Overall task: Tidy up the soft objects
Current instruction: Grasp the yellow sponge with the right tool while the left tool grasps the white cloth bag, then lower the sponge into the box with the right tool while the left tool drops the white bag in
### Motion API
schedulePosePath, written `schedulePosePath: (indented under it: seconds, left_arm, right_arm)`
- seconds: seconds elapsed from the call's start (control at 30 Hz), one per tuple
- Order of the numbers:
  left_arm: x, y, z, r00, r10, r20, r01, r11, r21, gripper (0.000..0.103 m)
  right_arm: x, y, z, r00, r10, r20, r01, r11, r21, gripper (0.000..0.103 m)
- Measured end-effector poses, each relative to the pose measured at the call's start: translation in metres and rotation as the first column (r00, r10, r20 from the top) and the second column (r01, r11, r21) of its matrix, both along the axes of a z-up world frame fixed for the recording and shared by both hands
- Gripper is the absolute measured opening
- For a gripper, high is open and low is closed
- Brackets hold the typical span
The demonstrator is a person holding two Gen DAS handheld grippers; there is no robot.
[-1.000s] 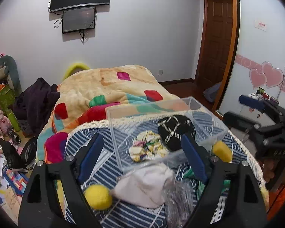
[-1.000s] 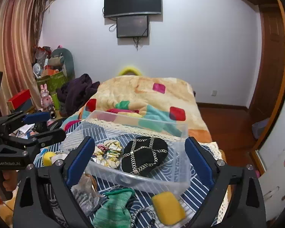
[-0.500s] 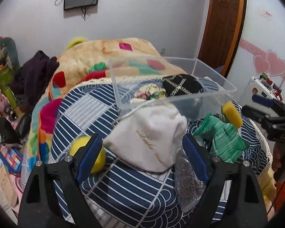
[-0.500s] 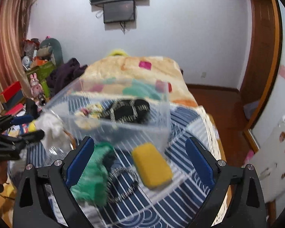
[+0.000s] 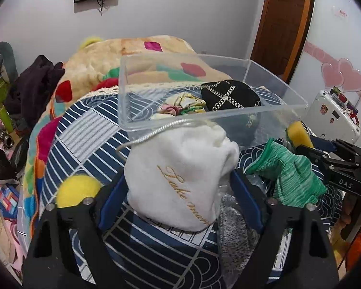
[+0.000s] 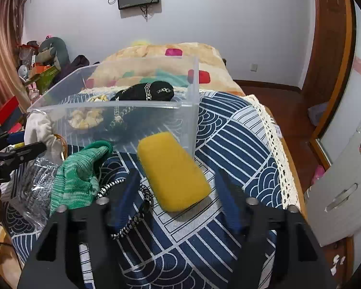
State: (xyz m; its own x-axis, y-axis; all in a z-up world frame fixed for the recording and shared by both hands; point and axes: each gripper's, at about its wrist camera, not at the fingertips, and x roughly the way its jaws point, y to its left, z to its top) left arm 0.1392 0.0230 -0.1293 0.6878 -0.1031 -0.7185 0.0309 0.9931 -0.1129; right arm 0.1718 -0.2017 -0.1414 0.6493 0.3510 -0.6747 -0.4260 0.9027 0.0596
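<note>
A clear plastic box (image 5: 272,107) (image 6: 103,107) stands on the blue patterned cloth and holds a black chain-trimmed pouch (image 5: 228,95) and a floral scrunchie (image 5: 180,102). My left gripper (image 5: 178,185) is open with its blue fingers on either side of a white pouch with gold lettering (image 5: 180,175), in front of the box. My right gripper (image 6: 178,190) is open around the near end of a yellow sponge (image 6: 170,168). A green knit cloth (image 6: 79,173) (image 5: 288,173) lies between the two grippers.
A yellow ball (image 5: 77,187) lies left of the white pouch. A clear plastic bag (image 6: 33,183) and a black-and-white cord (image 6: 134,214) lie by the green cloth. A quilt-covered bed (image 5: 132,55) is behind the box. A white case (image 6: 344,187) stands at the right.
Both grippers have dropped and moved forward. The left one now straddles the white pouch; the right one now straddles the yellow sponge. Nothing on the cloth has moved.
</note>
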Motion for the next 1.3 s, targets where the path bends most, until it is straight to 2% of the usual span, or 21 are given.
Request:
schedulePosePath:
  seconds: [0.07, 0.13, 0.17, 0.23, 0.37, 0.57, 0.87, 1.1, 1.3]
  left_arm:
    - [-0.001, 0.000, 0.000, 1.000, -0.012, -0.003, 0.012, 1.000, -0.026, 0.070]
    - [-0.003, 0.000, 0.001, 1.000, -0.027, -0.001, 0.027, 0.999, -0.040, 0.054]
    - [-0.004, -0.001, 0.001, 0.999, -0.034, 0.001, 0.034, 0.998, -0.045, 0.050]
    - [-0.009, -0.003, 0.004, 0.999, -0.039, 0.010, 0.039, 0.999, -0.030, 0.035]
    - [-0.018, -0.004, 0.009, 0.999, -0.043, 0.027, 0.044, 0.999, -0.023, 0.020]
    - [-0.029, 0.003, 0.021, 0.999, -0.037, 0.037, 0.039, 0.998, -0.058, 0.014]
    - [-0.046, 0.006, 0.061, 0.987, -0.001, 0.163, 0.001, 1.000, 0.004, 0.013]
    - [-0.036, 0.009, 0.097, 0.969, -0.004, 0.247, 0.012, 1.000, -0.029, 0.013]
    - [-0.019, 0.004, 0.113, 0.955, 0.001, 0.296, 0.003, 1.000, -0.011, 0.013]
  right_arm:
    - [0.001, 0.000, -0.001, 1.000, 0.009, -0.007, -0.009, 1.000, 0.006, 0.046]
    - [-0.001, -0.001, 0.000, 1.000, 0.011, 0.003, -0.011, 1.000, 0.007, 0.043]
    - [-0.002, 0.000, 0.001, 1.000, 0.013, 0.005, -0.013, 1.000, 0.010, 0.042]
    - [-0.003, -0.001, 0.004, 1.000, 0.018, 0.013, -0.018, 1.000, 0.019, 0.041]
    - [-0.009, -0.001, 0.013, 0.999, 0.024, 0.038, -0.026, 0.999, 0.039, 0.040]
    - [-0.020, 0.004, 0.030, 0.995, 0.037, 0.088, -0.042, 0.997, 0.060, 0.040]
    - [-0.026, 0.012, 0.057, 0.984, 0.061, 0.169, -0.078, 0.992, 0.097, 0.040]
    - [-0.021, 0.022, 0.074, 0.972, 0.072, 0.223, -0.098, 0.989, 0.107, 0.040]
    - [-0.010, 0.028, 0.087, 0.965, 0.056, 0.257, -0.093, 0.987, 0.132, 0.040]
